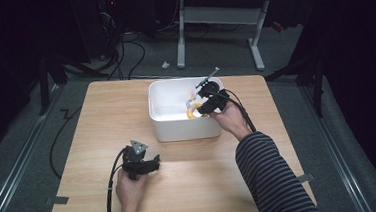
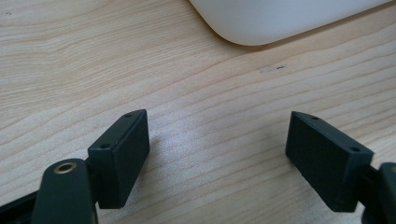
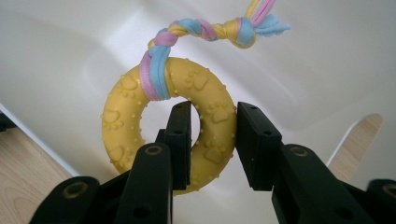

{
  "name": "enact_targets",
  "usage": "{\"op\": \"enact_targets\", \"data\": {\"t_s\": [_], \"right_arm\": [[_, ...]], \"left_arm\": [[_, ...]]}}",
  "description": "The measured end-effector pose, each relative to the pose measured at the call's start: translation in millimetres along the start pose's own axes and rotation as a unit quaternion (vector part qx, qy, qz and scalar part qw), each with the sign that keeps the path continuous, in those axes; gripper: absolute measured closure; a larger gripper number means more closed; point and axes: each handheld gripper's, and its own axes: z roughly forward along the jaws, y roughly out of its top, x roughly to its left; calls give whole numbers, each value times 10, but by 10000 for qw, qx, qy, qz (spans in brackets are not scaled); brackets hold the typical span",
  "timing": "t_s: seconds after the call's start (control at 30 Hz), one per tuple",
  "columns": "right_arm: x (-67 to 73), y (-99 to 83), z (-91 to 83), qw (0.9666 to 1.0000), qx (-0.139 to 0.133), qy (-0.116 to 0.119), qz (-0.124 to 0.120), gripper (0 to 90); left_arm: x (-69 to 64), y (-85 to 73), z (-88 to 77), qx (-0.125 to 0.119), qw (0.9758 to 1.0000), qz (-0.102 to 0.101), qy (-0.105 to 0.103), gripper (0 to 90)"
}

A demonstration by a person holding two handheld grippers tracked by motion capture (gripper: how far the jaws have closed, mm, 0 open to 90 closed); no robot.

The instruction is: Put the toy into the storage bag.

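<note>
A yellow rubber ring toy with paw prints has a braided pink, blue and yellow rope tied to it. My right gripper is shut on the ring's rim, one jaw through its hole, holding it inside the white tub. From above, the toy hangs at the tub's right side under the right gripper. My left gripper rests low over the wooden table in front of the tub, open with nothing between its fingers. A corner of the tub lies ahead of it.
The tub stands at the table's far middle. Bare wood stretches between the left gripper and the tub. Beyond the table stands a white desk frame, with cables on the grey floor.
</note>
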Motion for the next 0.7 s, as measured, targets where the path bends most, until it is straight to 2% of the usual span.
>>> {"op": "enact_targets", "data": {"t_s": [0.1,0.43,0.57,0.7], "right_arm": [[4,-3,-6,10000,42,9,89,676],[-7,-5,-2,10000,-5,88,28,658],[-14,-1,-9,9998,-50,177,84,604],[-16,-20,-69,9997,-186,158,98,552]], "left_arm": [[0,0,0,2,10000,-1,0,220],[0,0,0,-1,10000,-2,-1,220],[0,0,0,0,10000,-2,-1,220],[0,0,0,0,10000,0,-3,220]]}}
